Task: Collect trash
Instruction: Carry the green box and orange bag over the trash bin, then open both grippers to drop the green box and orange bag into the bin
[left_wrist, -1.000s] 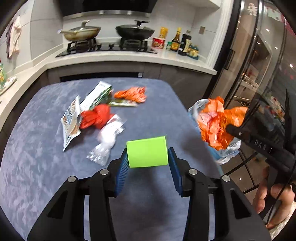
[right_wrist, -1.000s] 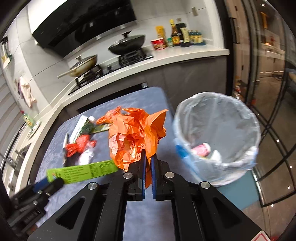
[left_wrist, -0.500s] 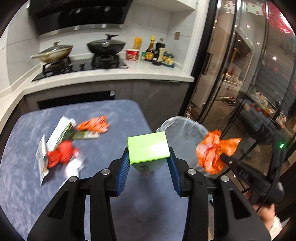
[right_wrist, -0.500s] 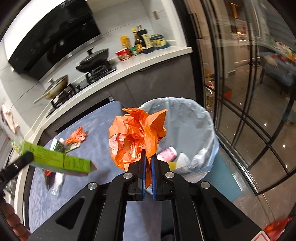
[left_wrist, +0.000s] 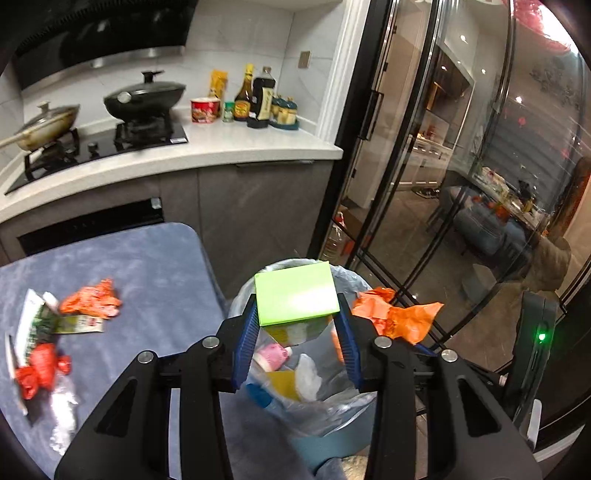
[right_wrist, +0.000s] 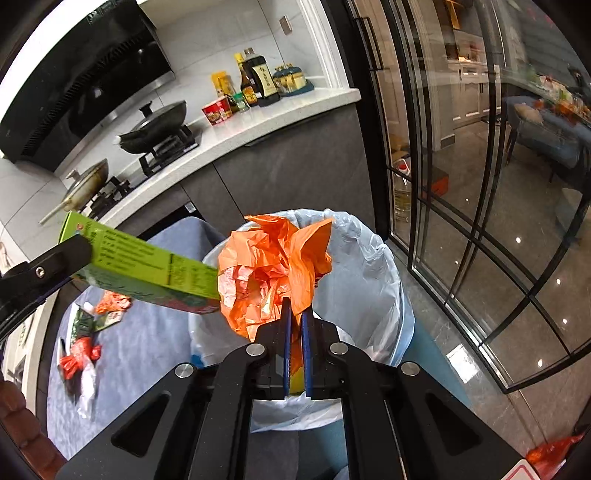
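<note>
The left tongs (left_wrist: 297, 341) pinch a green box (left_wrist: 295, 293) across its narrow sides, the blue pads pressed against both flanks. From the right wrist view the box's (right_wrist: 147, 267) long axis runs forward along the fingers and slopes a little downward, its far end reaching over the rim of the bin (right_wrist: 365, 266). The right tongs (right_wrist: 295, 334) are pressed nearly together on a crumpled orange bag (right_wrist: 273, 266), which bulges up above the fingers.

Both loads hang directly above the open mouth of the bin (left_wrist: 280, 402), which stands on the floor just beside the corner of the blue surface (left_wrist: 155, 266). Its clear liner already holds a few pieces, among them something pink and something yellow, though blur makes it hard to tell what they are. The orange bag (left_wrist: 395, 314) sits just beside the right flank of the box, possibly touching it.

The coming move turns on one relation: the bin lies straight below both tongs, so neither hand needs to travel sideways, only to spread. The bag seems the more centred of the two. The box, being long, may catch the rim if let go while its near end is outside the mouth.

More scraps wait on the surface: an orange wrapper (left_wrist: 90, 299), a red wrapper (left_wrist: 40, 369) and a flattened carton (left_wrist: 33, 325).
</note>
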